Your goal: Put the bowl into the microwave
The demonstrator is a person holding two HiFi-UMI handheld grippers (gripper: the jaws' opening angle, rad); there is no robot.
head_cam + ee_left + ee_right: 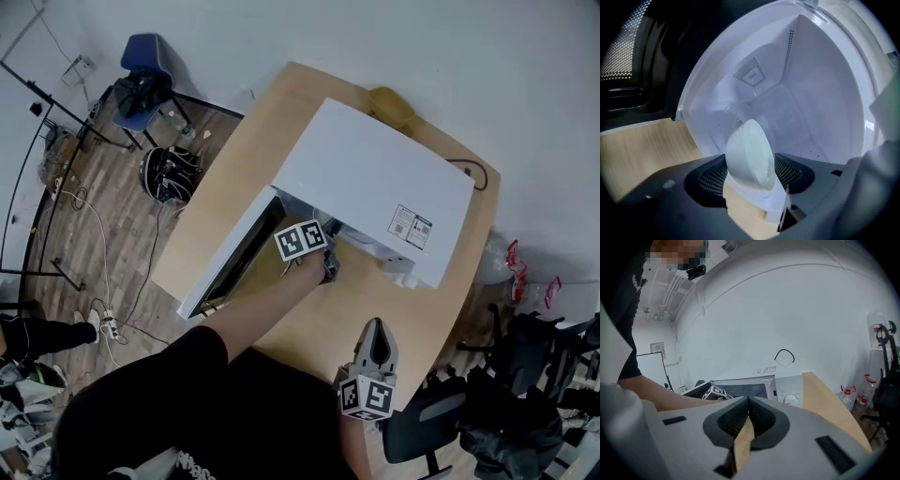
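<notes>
A white bowl (749, 154) sits tilted at the mouth of the white microwave (375, 178), right in front of its pale cavity (787, 93). My left gripper (750, 176) reaches into that opening; its jaws stand wide on either side of the bowl, and I see no pad pressing on it. In the head view the left gripper (326, 267) is at the oven's front under its marker cube, and the bowl is hidden. The microwave door (230, 258) hangs open to the left. My right gripper (378, 326) hovers over the table's near edge, shut and empty.
The microwave fills most of the wooden table (309, 328). A yellowish object (392, 105) lies behind it and a black cable (478, 169) runs off its right rear. A black office chair (427, 427) stands near right; a blue chair (142, 75) and cables are on the floor at left.
</notes>
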